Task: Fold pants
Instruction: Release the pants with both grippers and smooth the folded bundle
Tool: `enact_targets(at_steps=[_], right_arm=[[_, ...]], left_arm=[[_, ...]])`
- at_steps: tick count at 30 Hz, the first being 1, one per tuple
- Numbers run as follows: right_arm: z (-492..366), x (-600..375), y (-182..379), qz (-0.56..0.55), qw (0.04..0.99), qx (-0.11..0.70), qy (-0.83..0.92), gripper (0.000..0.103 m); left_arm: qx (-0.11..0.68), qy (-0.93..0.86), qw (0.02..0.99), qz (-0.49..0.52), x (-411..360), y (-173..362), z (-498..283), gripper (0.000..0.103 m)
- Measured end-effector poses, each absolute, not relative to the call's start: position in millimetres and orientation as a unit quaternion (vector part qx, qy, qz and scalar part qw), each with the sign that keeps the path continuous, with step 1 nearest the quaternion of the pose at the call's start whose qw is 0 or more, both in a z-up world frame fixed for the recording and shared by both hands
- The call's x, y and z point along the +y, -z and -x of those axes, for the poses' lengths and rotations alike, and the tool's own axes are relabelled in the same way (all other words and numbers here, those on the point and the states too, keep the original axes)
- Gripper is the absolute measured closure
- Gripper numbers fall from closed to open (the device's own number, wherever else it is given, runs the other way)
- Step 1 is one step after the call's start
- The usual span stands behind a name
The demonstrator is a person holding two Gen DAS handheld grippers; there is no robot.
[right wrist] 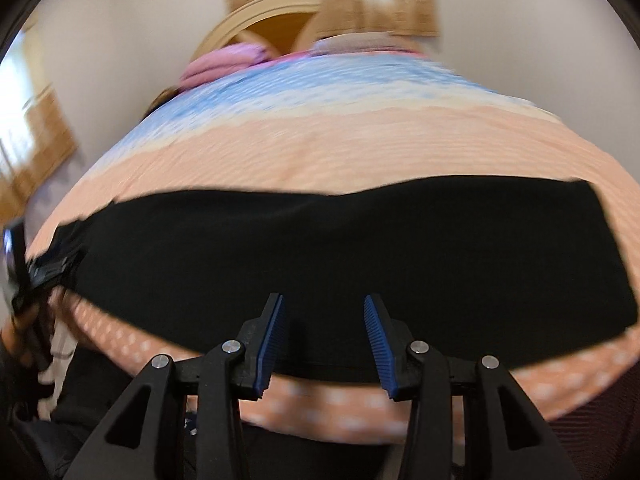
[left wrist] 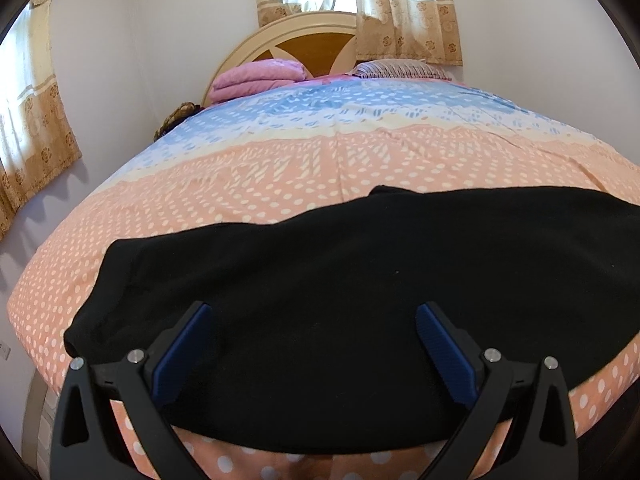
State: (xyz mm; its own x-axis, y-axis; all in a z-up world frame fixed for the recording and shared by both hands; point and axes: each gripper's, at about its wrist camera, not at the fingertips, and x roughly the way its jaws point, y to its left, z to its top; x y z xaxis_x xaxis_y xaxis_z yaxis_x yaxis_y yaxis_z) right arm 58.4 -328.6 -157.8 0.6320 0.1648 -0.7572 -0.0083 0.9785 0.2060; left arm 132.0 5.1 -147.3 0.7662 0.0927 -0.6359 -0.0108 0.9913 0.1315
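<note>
Two hand-held grippers over black pants (left wrist: 340, 300) spread flat across bed (left wrist: 280, 168) near edge: left hand-held gripper (left wrist: 314, 312) wide, empty; right hand-held gripper (right wrist: 324, 304) narrower, probably empty, view blurred.

Both wrist views look low from the foot of the bed (left wrist: 280, 168) toward the headboard (left wrist: 304, 44), close over the black pants (left wrist: 360, 280). The right view is blurred; both share pants, bedspread and headboard.

Bed (left wrist: 280, 168): black pants (left wrist: 320, 280), pink blanket (left wrist: 256, 80), pillow (left wrist: 400, 69).
</note>
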Motion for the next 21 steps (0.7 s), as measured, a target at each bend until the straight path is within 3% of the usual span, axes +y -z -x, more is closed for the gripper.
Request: enact_targets(at_steps=[6,12,17,21], right_arm=[[-64.4,-291.9,177.4,-0.055,0.897,0.434,-0.068,0.056],[-62.6,-308.2,176.3,-0.097,0.893,0.432,-0.085,0.056],[-65.7,-299.7,176.6,-0.086,0.896,0.429,-0.082,0.055],[-65.7,-294.9,176.5,-0.071,0.898,0.426,-0.08,0.051]], left_arm=[[0.346,-0.025,0.936,-0.055,9.7,150.4,-133.1,0.0],[0.337,-0.039,0.939,-0.06,28.1,141.2,-131.1,0.0],[0.312,-0.093,0.942,-0.078,80.7,123.9,-110.6,0.0],[0.31,-0.172,0.935,-0.029,159.2,118.4,-96.9,0.0]])
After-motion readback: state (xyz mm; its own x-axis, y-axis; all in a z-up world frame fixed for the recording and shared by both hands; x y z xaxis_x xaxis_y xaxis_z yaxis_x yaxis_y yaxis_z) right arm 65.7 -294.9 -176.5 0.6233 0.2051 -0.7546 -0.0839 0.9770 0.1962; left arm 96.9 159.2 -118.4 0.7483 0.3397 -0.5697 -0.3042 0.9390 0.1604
